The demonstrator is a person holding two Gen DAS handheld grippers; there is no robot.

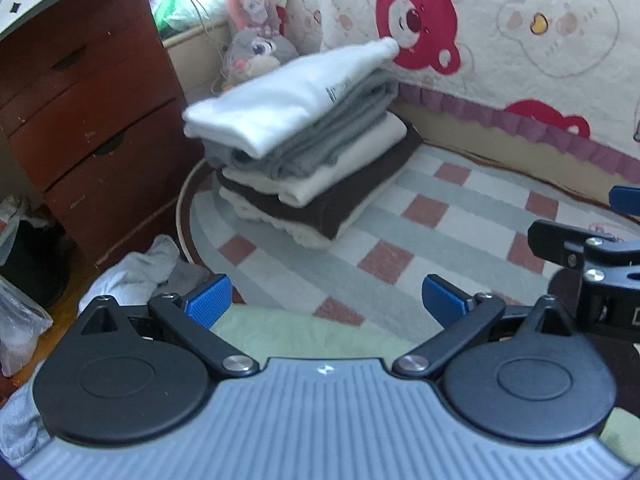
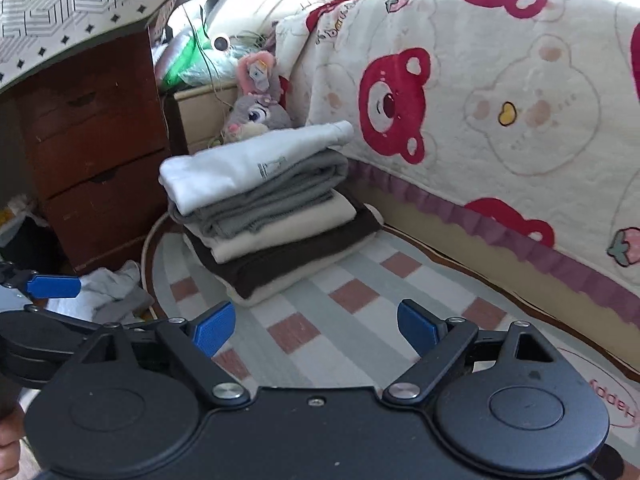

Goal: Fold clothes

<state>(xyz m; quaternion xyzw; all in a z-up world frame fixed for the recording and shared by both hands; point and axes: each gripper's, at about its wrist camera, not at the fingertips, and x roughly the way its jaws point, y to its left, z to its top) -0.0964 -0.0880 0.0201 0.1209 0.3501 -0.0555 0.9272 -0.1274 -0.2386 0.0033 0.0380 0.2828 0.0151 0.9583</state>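
Observation:
A stack of folded clothes (image 1: 304, 148) sits on the checked round rug (image 1: 420, 232): a white garment (image 1: 288, 100) on top, then grey, cream, dark brown and cream layers. The right wrist view shows the same stack (image 2: 264, 208) with the white garment (image 2: 240, 164) uppermost. My left gripper (image 1: 326, 300) is open and empty, well short of the stack. My right gripper (image 2: 316, 324) is also open, with nothing between its blue pads. Crumpled grey clothes (image 1: 136, 272) lie on the floor left of the rug. The right gripper's body (image 1: 588, 256) shows at the left view's right edge.
A brown chest of drawers (image 1: 88, 120) stands left of the stack. A bed with a bear-print quilt (image 1: 500, 40) runs along the back and right. Plush toys (image 1: 256, 44) sit behind the stack. A light green cloth (image 1: 280, 328) lies under the left gripper.

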